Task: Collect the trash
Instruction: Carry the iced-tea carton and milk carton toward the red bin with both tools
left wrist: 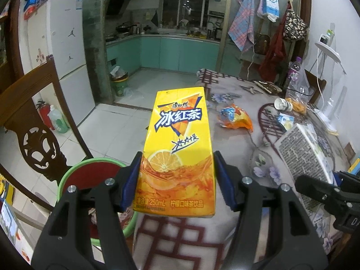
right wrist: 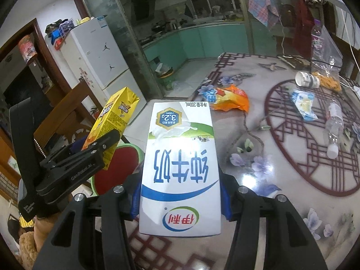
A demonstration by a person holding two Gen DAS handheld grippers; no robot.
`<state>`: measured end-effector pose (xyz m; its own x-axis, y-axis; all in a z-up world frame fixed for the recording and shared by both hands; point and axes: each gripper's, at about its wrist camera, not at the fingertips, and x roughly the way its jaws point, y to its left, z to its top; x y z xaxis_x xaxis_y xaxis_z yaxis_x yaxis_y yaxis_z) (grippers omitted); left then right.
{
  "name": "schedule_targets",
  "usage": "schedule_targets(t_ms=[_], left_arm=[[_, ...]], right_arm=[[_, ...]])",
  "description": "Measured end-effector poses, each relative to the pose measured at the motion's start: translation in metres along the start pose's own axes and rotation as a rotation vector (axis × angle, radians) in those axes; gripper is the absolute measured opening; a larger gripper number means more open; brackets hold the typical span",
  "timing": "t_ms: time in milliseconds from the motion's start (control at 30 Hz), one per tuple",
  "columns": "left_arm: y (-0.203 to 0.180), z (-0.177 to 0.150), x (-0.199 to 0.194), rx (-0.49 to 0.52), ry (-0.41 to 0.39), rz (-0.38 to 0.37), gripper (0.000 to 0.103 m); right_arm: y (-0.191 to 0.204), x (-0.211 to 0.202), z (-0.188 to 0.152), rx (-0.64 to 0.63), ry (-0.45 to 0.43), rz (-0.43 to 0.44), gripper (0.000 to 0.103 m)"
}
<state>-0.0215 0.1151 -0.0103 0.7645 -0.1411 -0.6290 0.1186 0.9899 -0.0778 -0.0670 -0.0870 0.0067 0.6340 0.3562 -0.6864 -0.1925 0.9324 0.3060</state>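
My left gripper [left wrist: 177,175] is shut on a yellow iced-tea carton [left wrist: 177,144], held above the table's left edge beside a green-rimmed red bin [left wrist: 90,175]. My right gripper [right wrist: 180,193] is shut on a white milk carton [right wrist: 180,168], held over the table. In the right wrist view the left gripper [right wrist: 99,148] with the yellow carton [right wrist: 112,119] is at the left, above the bin [right wrist: 121,168]. On the table lie an orange snack bag [right wrist: 229,100], a paper cup [right wrist: 307,79], a blue wrapper [right wrist: 302,104] and a clear plastic bottle [right wrist: 334,128].
The floral table [right wrist: 258,175] fills the right side. A wooden chair [left wrist: 38,135] stands left of the bin. A mosaic tissue box [left wrist: 301,150] lies on the table's right. A purple-label bottle [left wrist: 294,76] and plastic bag stand at the far end. A fridge [left wrist: 67,54] is behind.
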Motion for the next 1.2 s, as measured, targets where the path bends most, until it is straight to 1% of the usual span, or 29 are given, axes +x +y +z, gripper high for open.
schedule_targets(t_ms=[233, 367, 567, 700, 833, 1033, 1133, 1200], left_arm=[[0.02, -0.003, -0.002, -0.031, -0.003, 0.025, 0.059], [0.036, -0.006, -0.001, -0.057, 0.012, 0.039, 0.059], [0.056, -0.009, -0.002, -0.095, 0.014, 0.065, 0.059], [0.07, -0.011, -0.001, -0.118, 0.021, 0.101, 0.059], [0.085, -0.012, -0.004, -0.14, 0.01, 0.144, 0.059], [0.124, -0.017, -0.009, -0.241, 0.011, 0.19, 0.059], [0.141, -0.022, -0.008, -0.284, 0.02, 0.232, 0.059], [0.15, -0.026, -0.006, -0.3, 0.03, 0.267, 0.059]], right_arm=[[0.021, 0.018, 0.005, -0.045, 0.02, 0.025, 0.051], [0.036, 0.029, 0.009, -0.072, 0.028, 0.041, 0.051], [0.053, 0.047, 0.008, -0.103, 0.052, 0.068, 0.051], [0.059, 0.056, 0.009, -0.112, 0.065, 0.077, 0.051], [0.064, 0.064, 0.008, -0.111, 0.074, 0.087, 0.051], [0.075, 0.084, 0.01, -0.096, 0.093, 0.131, 0.051], [0.082, 0.102, 0.012, -0.083, 0.13, 0.172, 0.051], [0.09, 0.113, 0.012, -0.09, 0.15, 0.183, 0.051]])
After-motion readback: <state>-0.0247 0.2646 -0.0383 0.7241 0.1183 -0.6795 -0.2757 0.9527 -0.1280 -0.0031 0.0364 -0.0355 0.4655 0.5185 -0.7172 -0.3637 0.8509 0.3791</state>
